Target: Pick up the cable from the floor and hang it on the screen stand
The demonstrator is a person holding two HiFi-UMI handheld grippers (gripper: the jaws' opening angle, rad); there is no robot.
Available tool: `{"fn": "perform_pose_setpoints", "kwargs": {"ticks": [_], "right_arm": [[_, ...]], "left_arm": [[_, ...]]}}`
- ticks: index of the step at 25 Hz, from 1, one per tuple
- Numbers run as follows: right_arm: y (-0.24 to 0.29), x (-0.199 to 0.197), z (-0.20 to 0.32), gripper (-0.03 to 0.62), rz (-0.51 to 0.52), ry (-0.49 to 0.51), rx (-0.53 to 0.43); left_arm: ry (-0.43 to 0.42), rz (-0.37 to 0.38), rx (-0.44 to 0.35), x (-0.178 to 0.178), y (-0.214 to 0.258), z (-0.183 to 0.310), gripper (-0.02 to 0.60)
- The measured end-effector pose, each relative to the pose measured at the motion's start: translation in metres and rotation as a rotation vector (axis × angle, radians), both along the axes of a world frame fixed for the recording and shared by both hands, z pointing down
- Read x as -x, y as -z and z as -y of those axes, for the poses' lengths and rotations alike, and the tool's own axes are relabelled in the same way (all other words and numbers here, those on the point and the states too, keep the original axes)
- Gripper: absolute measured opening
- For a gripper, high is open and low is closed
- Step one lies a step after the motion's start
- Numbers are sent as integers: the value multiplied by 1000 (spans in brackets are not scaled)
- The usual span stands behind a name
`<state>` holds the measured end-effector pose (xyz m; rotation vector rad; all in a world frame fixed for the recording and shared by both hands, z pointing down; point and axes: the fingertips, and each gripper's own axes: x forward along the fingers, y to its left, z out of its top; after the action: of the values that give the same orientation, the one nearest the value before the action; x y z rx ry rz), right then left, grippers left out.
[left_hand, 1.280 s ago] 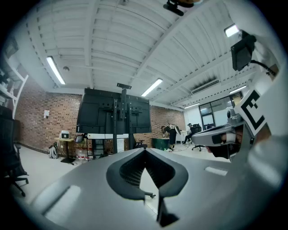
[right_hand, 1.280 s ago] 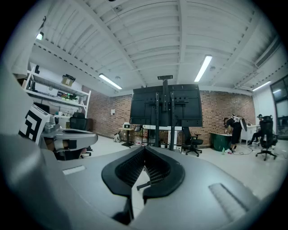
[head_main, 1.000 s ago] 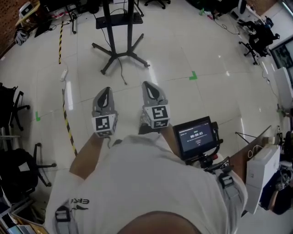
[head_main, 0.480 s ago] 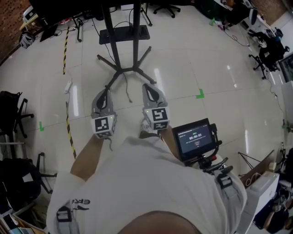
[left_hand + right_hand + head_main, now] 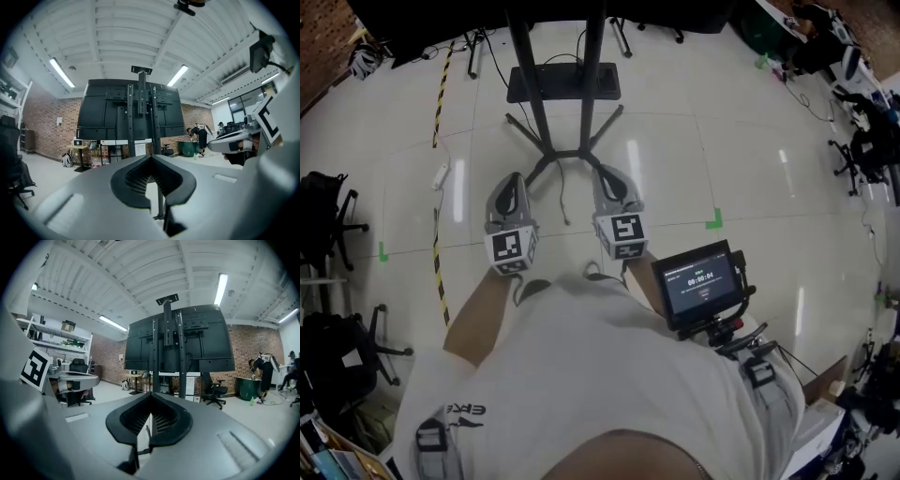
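Observation:
The black screen stand [image 5: 564,82] rises at the top middle of the head view, its legs spread on the pale tiled floor. A thin dark cable [image 5: 562,195] trails from its base toward me and lies on the floor between my two grippers. My left gripper [image 5: 513,182] and right gripper [image 5: 608,175] are held side by side above the floor, pointing at the stand. Both are shut and hold nothing. The left gripper view has the stand [image 5: 140,108] with its dark screen straight ahead beyond the gripper [image 5: 151,159]. The right gripper view shows the same stand [image 5: 171,343] past the gripper [image 5: 150,398].
Yellow-black floor tape [image 5: 438,258] and a white power strip [image 5: 442,174] lie to the left. Black office chairs [image 5: 328,208] stand along the left edge. A green tape mark [image 5: 712,221] is on the right. A small monitor [image 5: 701,280] hangs at my chest. A person [image 5: 262,367] stands far right.
The stand and cable have come nearer in the head view as I walked toward them. Both grippers keep the same pose, shut, side by side.

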<state>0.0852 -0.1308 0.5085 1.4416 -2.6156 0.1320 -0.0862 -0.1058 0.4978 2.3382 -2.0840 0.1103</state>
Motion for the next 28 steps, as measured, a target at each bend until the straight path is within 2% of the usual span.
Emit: {"fn": "perform_pose_setpoints", "kwargs": {"ticks": [7,16,23,28], "right_arm": [[-8,25,51,14,-10,4,9],[-22,81,126,14,-62,-80,25],[-13,76,134,14,-87,-120,31],[-49,99,170,14,-95,-114,91]], "left_arm": [[8,1,12,29,-10,55,2],[-82,-15,51,90,-43,156,2],[-128,3,76,81,-39,180,2],[-131,-9,137,99,-75,211,2]]}}
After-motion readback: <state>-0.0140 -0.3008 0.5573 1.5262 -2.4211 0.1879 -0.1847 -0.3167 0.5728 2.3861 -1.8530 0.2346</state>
